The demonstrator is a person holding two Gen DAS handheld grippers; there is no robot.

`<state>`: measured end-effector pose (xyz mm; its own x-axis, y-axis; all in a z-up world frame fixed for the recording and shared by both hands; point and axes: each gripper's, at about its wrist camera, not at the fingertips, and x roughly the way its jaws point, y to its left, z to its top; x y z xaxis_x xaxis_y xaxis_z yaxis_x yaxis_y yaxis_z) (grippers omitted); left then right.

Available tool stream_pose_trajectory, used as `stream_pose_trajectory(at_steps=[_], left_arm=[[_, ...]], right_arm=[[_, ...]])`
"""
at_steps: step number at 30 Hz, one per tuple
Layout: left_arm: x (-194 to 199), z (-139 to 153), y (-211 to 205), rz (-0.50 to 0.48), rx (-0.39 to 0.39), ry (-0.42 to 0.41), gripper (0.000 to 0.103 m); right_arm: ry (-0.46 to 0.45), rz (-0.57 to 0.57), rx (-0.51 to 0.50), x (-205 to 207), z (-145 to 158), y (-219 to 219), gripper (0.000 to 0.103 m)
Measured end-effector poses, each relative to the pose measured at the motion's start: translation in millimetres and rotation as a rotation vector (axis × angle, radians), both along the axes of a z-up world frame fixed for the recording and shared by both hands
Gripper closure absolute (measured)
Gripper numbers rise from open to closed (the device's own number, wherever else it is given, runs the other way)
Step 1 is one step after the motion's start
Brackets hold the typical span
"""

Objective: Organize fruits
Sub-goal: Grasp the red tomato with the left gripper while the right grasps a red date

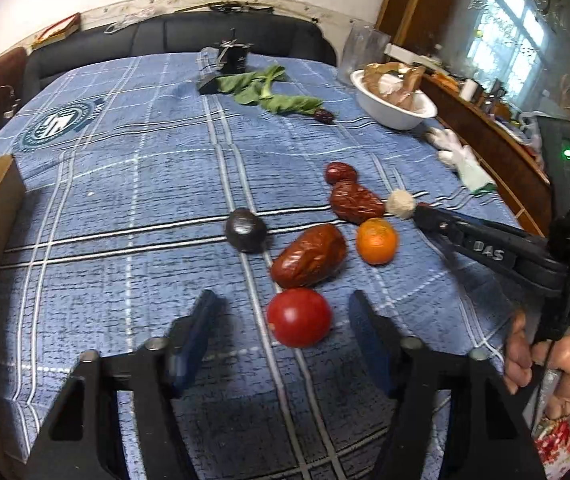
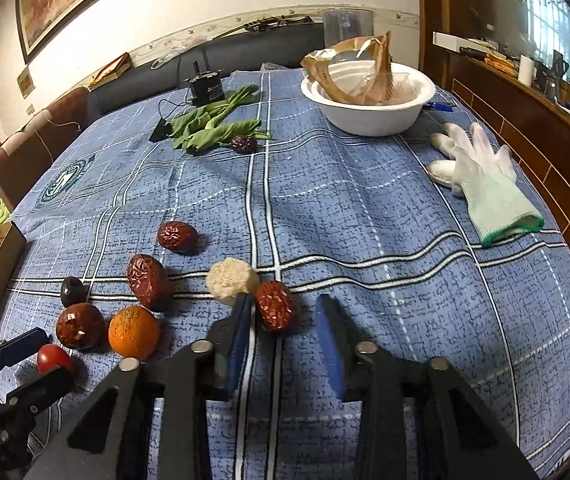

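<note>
Wrinkled red-brown dried dates (image 2: 148,281): five
Round red tomato (image 1: 299,317): one
Orange citrus fruit (image 2: 133,332): one
Dark fruit (image 1: 246,230): one
White knit glove (image 2: 485,184): one — lone

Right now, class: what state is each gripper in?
Left gripper: open, tomato between the jaws, not gripped.
Right gripper: open, red date between the jaws, not gripped.

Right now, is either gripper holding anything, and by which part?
Nothing gripped yet. Left gripper flanks the tomato, untouched; right gripper straddles a red date, one finger at its side, a gap at the other.
</note>
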<state>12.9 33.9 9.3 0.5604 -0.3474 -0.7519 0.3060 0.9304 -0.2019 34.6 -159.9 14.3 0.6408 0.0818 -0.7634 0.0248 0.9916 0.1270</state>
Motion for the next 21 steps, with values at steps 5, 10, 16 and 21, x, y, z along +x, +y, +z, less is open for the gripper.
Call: stream_pose_trajectory(at_steps=[5,10,16,21], left_arm=[[-7,3,-7,-0.030,0.022,-0.042,0.073],[-6,4,-1,-0.017,-0.008,-0.044,0.073],[-7,5,4,0.005,-0.031,-0.046,0.073],[-14,11,5,0.012,-0.020,-0.076,0.073]], right_arm=[[-0.003,0.023,-0.032,-4,1,10,0.080],[-0.009,0.043,-0.039,-14,9,15,0.080],[-0.037,0.080,0.000,-47,33,20,0.080],[-0.063,0.113,0.012,-72,50,33,0.080]])
